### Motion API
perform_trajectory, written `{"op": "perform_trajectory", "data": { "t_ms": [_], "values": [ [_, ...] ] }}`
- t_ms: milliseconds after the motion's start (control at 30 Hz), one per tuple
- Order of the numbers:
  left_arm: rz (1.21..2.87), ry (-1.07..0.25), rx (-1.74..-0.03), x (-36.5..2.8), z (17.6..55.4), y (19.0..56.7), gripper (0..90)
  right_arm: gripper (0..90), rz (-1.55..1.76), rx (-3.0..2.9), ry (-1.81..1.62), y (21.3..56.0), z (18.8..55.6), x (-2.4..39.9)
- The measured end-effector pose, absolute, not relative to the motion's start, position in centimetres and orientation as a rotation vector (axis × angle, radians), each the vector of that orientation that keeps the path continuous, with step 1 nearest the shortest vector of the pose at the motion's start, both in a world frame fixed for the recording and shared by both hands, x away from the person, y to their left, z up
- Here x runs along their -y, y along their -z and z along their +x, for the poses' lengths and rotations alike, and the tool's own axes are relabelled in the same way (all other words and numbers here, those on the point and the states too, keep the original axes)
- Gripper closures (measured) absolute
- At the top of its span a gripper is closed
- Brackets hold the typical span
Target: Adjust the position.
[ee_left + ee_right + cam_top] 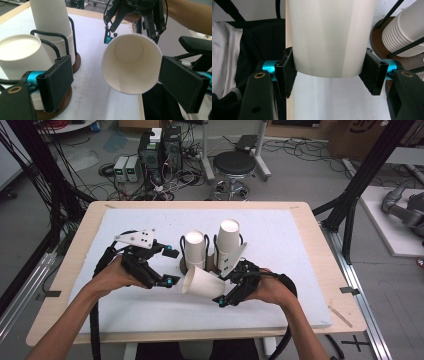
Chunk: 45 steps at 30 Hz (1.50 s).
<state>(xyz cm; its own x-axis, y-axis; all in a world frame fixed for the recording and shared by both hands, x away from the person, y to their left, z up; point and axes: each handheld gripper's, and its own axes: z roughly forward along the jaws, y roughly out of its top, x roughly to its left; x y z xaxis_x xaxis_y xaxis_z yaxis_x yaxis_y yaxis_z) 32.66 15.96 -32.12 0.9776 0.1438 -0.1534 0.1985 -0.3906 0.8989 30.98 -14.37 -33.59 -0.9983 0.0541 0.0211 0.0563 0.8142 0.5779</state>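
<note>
Beyond the bench we see a black round stool, grey power-supply boxes and tangled floor cables.

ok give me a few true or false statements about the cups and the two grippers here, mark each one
1. The right gripper grips a single white paper cup near its base. True.
2. That cup stands upright on the table. False: it is held tilted on its side, its open mouth toward the left gripper.
3. The left gripper is clamped on the cup's rim. False: its jaws stand open, wide of the cup.
4. Two stacks of white paper cups stand upside down in black wire holders on round brown bases. True.
5. The held cup is full of liquid. False: the left gripper view shows its inside empty.
</note>
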Motion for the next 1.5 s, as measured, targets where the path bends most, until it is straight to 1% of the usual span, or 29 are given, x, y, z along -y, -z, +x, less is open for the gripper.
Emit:
{"op": "perform_trajectory", "data": {
  "t_ms": [267, 433, 833, 1500],
  "values": [
    [1.927, 0.093, -0.253, -16.6, 31.9, 34.4, 10.5, 37.0, -0.139, 2.948, 1.076, 33.9, 30.6, 15.3],
    [1.896, 0.097, -0.240, -16.7, 31.3, 35.4, 10.5, 37.0, -0.163, 2.930, 1.115, 34.2, 30.5, 15.7],
    [1.795, 0.107, -0.280, -16.7, 30.7, 38.2, 10.4, 37.0, -0.205, 2.862, 1.259, 35.1, 30.4, 16.3],
    [1.728, 0.122, -0.290, -15.7, 30.3, 40.0, 10.4, 37.0, -0.243, 2.765, 1.487, 37.0, 30.0, 17.0]
  ]
}}
